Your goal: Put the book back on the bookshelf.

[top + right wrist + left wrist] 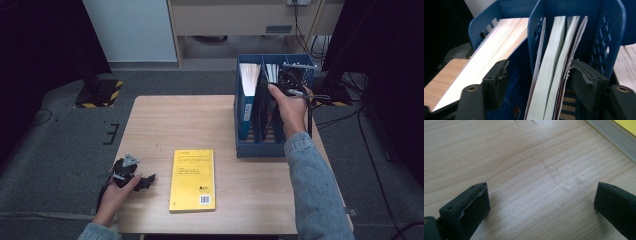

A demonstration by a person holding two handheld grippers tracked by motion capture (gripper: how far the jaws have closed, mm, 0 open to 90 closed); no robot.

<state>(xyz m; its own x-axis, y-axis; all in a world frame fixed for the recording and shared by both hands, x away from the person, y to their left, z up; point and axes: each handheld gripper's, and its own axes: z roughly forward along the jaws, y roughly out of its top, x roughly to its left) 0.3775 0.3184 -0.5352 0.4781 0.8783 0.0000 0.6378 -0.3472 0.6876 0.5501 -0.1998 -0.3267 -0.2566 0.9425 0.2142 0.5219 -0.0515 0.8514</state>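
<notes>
Nearest the person, the left gripper (134, 179) rests low over the wooden table (165, 120), released: in the left gripper view its jaws stand wide apart with bare wood between them. Just beside it, off its right jaw, lies the yellow book (193, 180), flat, cover up, untouched.

Farther out, the right gripper (289, 89) reaches into the blue file rack (260, 147) at the table's far right. In the right gripper view its jaws are spread, not yet clamped: the thin books (554, 72) standing in the middle compartment lie between them, close against the right jaw, while the left jaw sits over the divider, with the thick white-edged book (496, 50) of the next compartment just beyond.

Judged step: taking hold of a book in the rack. The next move calls for closing squarely on the bundle's top edge, then lifting straight up clear of the divider
</notes>
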